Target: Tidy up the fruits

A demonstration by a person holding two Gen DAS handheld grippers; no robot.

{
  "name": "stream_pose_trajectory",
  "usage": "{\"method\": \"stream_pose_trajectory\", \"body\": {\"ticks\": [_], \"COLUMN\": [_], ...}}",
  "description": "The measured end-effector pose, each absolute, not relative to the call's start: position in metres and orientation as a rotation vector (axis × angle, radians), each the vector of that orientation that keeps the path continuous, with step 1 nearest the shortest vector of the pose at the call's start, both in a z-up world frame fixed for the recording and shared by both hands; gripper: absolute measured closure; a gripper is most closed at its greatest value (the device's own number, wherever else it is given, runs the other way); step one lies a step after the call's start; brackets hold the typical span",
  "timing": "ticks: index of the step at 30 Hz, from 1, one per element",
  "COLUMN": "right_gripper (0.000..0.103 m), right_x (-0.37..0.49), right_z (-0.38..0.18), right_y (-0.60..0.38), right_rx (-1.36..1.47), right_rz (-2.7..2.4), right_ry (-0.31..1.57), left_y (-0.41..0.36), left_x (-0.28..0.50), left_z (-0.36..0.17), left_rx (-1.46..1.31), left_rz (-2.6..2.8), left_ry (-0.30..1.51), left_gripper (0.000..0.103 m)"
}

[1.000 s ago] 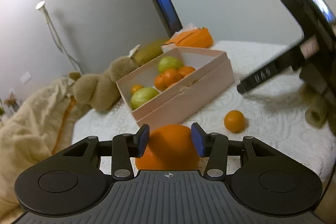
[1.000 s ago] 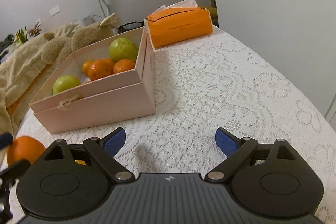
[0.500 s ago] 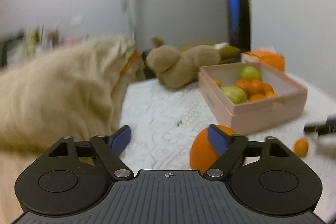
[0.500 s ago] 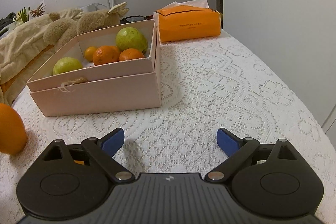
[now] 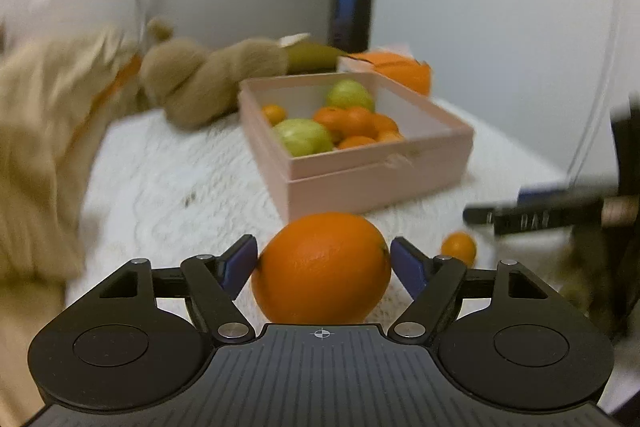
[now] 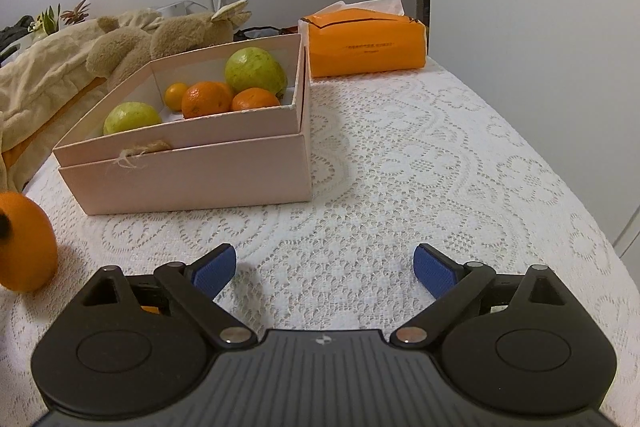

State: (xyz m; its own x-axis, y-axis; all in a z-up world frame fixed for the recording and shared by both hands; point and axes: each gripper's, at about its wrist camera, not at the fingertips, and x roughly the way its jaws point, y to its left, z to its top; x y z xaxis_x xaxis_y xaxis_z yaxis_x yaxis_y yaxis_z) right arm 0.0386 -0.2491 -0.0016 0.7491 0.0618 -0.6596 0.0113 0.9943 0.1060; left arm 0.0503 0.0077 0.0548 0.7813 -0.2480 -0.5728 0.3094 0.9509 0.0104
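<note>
A big orange (image 5: 322, 267) sits on the white lace cloth, right between the blue pads of my left gripper (image 5: 322, 261). The jaws are opening, and the pads stand at the orange's two sides without visibly pressing it. The same orange (image 6: 24, 239) shows at the left edge of the right wrist view. A small tangerine (image 5: 459, 249) lies on the cloth to its right. The pink box (image 6: 192, 179) holds two green guavas and several tangerines. My right gripper (image 6: 324, 265) hovers open over bare cloth, nothing between its fingers.
An orange tissue box (image 6: 366, 45) stands behind the pink box. A brown plush toy (image 6: 160, 35) and a beige blanket (image 6: 40, 67) lie along the table's far left. The right gripper's black finger (image 5: 532, 217) reaches in beside the small tangerine.
My left gripper let go of the big orange, swung aside with its jaws widening, then came back so the orange sits centred between the wide jaws. The right gripper stayed open, barely moving.
</note>
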Motion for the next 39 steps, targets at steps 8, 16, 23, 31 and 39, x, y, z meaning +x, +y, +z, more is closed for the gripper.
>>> {"method": "stream_pose_trajectory", "body": {"ticks": [8,16,23,31,39], "right_gripper": [0.004,0.005,0.005,0.005,0.005], "right_x": [0.040,0.037,0.025,0.014,0.007], "right_z": [-0.003,0.004,0.025,0.026,0.040], "right_y": [-0.246,-0.262,-0.294,-0.304,-0.270], "right_rx": [0.088,0.176,0.229,0.211,0.145], "right_rz": [0.040,0.042,-0.015,-0.021,0.099], "right_ry": [0.733,0.719,0.648,0.628,0.621], "left_y": [0.007,-0.035,-0.104,-0.093,0.011], "left_x": [0.062,0.033,0.065,0.080,0.056], "left_z": [0.057,0.080,0.040,0.044,0.104], "left_rx": [0.082,0.104,0.379,0.322,-0.037], "left_rz": [-0.313,-0.471,-0.516,-0.535,-0.333], "left_ry": [0.620,0.494,0.651,0.674,0.488], "left_gripper": [0.024,0.035,0.059,0.071,0.071]}}
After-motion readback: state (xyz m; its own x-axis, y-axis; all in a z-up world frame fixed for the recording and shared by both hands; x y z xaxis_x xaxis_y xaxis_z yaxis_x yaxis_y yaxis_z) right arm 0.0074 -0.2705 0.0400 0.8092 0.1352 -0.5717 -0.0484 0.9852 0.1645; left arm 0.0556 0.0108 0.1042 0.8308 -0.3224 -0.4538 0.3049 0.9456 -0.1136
